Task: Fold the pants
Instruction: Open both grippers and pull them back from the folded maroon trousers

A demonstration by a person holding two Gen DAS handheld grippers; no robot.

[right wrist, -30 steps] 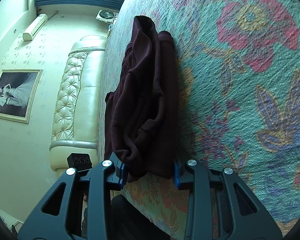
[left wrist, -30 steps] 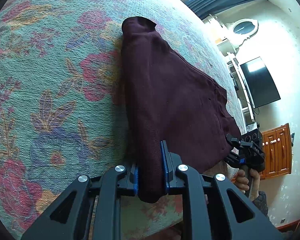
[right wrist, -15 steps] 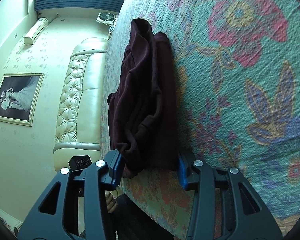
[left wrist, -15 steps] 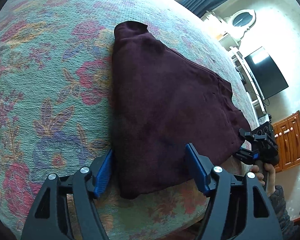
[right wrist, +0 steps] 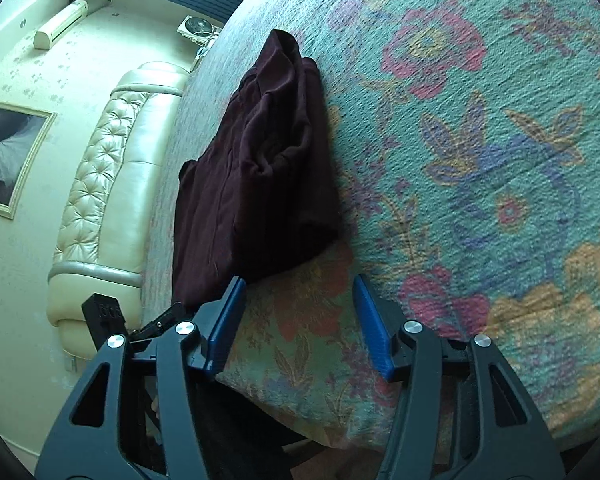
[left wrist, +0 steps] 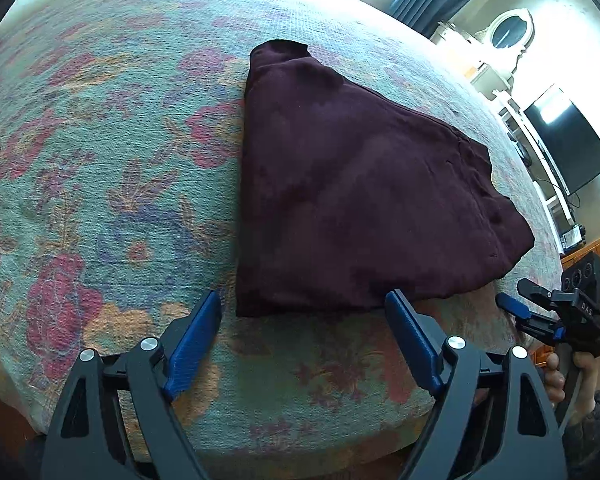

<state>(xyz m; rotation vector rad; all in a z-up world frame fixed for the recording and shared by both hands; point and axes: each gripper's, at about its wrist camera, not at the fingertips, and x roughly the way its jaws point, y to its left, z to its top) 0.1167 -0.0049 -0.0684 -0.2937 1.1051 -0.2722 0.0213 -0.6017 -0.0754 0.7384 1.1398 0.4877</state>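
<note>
Both grippers, left [left wrist: 302, 314] and right [right wrist: 298, 306], jaws just spread, released, empty, beside folded maroon pants [left wrist: 352, 204] on floral bedspread [left wrist: 112, 160].

Legible markings: one item only. White capital letters "DAS" stand on the black body of the right gripper [left wrist: 540, 304], seen at the right edge of the left wrist view, beside its blue pad. The black block of the left gripper [right wrist: 108, 312] in the right wrist view carries faint embossed marks, too dark and small to read. The framed picture [right wrist: 8, 160] on the wall shows no readable writing. Nothing else in either view bears text.
</note>
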